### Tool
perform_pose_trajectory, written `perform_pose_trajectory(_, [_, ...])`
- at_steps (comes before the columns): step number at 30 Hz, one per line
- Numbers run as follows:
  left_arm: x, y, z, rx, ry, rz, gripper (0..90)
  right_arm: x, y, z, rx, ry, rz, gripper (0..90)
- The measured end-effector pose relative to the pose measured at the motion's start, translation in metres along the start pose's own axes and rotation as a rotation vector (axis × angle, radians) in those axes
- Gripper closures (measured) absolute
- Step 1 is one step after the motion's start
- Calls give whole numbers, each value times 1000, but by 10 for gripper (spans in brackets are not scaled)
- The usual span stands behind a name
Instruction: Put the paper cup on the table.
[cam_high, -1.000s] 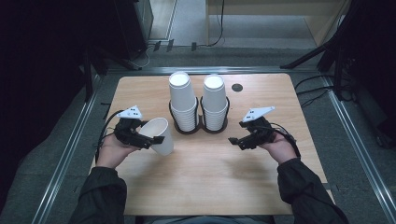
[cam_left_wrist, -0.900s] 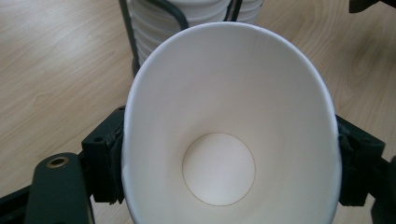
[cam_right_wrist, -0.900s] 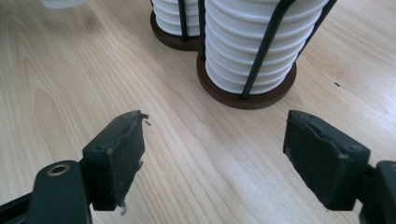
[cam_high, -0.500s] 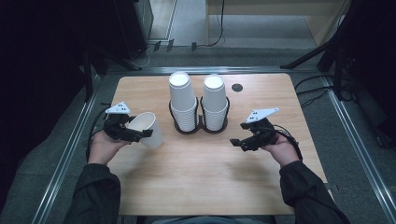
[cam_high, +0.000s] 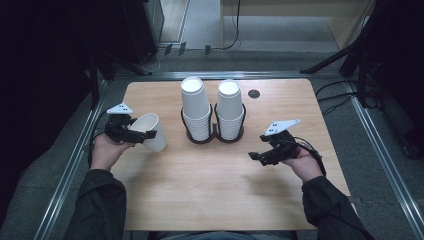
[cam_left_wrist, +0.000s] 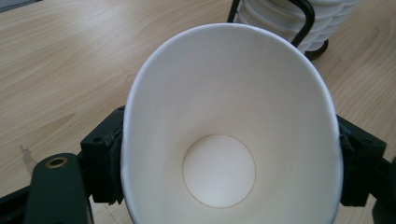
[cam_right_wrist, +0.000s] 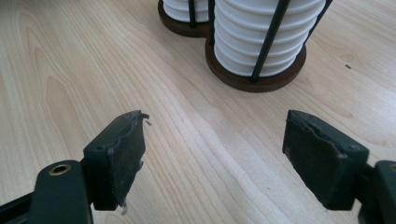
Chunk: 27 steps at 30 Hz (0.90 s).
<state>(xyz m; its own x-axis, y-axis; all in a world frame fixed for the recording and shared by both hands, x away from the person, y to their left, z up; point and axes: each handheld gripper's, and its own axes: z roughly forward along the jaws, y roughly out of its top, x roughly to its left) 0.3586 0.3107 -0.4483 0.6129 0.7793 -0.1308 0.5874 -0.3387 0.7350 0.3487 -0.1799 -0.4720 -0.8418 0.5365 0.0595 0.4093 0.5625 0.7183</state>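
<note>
The left gripper pinches one paper cup by its sides, near the left edge of the table. The jaws press the rim a little oval, and the cup lies tilted with its mouth toward the gripper's camera. I judge it is held like this, apart from the stacks, so it can be set down alone. The cup is empty; its white bottom is plain to see.

The right gripper hovers near the right edge with its jaws spread wide and nothing between them, probably waiting.

Farther, in the middle toward the far edge, a black holder keeps two stacks of cups upside down, so no insides show.
</note>
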Motion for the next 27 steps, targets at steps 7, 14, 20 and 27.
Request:
perform_pose_trajectory(7, [16, 3, 2, 1, 14, -35, 170, 2, -5, -1, 15, -7, 2, 210])
perform_pose_trajectory(14, [37, 5, 4, 0, 61, -64, 164, 4, -12, -5, 27, -32, 12, 210])
perform_pose_trajectory(20, [46, 5, 12, 35, 94, -81, 157, 5, -18, -6, 41, -37, 15, 210])
perform_pose_trajectory(27, [54, 8, 20, 34, 119, -82, 148, 6, -21, -6, 49, -38, 24, 209])
